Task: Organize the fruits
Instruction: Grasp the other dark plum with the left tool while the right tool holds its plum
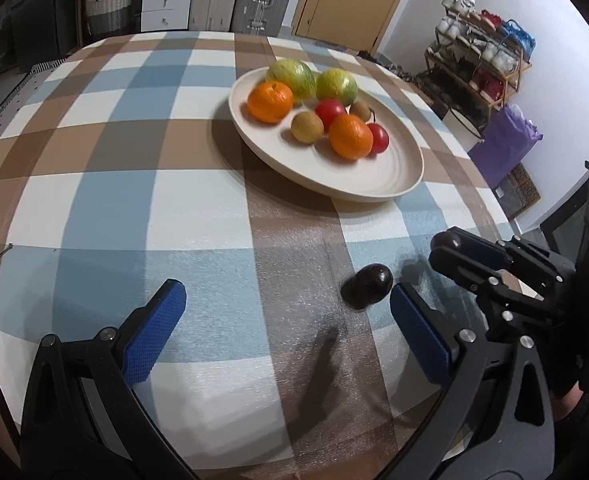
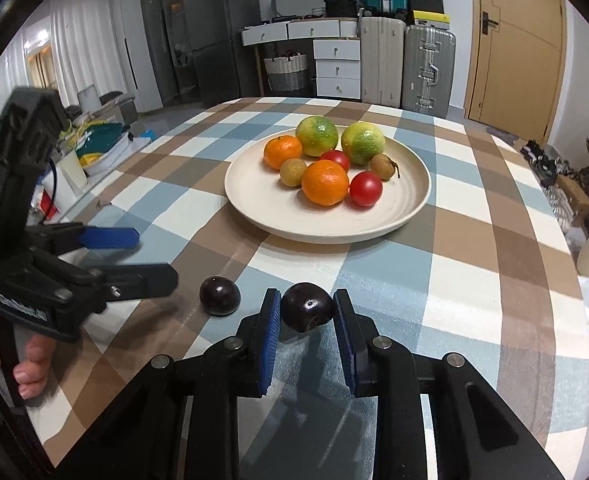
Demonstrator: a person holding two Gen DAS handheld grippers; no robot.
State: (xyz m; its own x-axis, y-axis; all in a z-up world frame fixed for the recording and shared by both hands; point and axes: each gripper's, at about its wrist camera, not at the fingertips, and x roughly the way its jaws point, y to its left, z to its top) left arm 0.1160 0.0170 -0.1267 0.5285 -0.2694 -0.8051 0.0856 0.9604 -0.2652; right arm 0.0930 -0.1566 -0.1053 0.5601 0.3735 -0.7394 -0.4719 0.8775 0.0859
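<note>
Fruits fill the far half of a cream plate (image 2: 374,224) that sits on a checked tablecloth (image 2: 474,280) of blue, brown and white squares. On the plate lie two green citrus fruits (image 2: 317,136), two oranges (image 2: 325,182), two red tomatoes (image 2: 365,189) and two small brown fruits (image 2: 293,172), all bunched close together and several touching.

Two dark plums are off the plate, on the near part of the cloth. One dark plum (image 2: 307,307) is clamped between the blue pads of the right gripper (image 2: 307,312); both pads press against its sides, and its stem dimple faces the camera. From the left wrist view this gripper (image 1: 450,252) appears at the right edge with the plum's dark round top showing at its tip. Whether the plum is lifted off the cloth or just resting on it, I cannot tell.

The second plum (image 2: 219,295) lies on the cloth just to the left of the held one, apart from it. In the left wrist view it (image 1: 368,285) sits just beside the tip of the left gripper's right-hand finger.

The left gripper (image 1: 286,300) is spread wide, nothing between its blue pads. A person's fingers (image 2: 30,364) wrap its handle.
</note>
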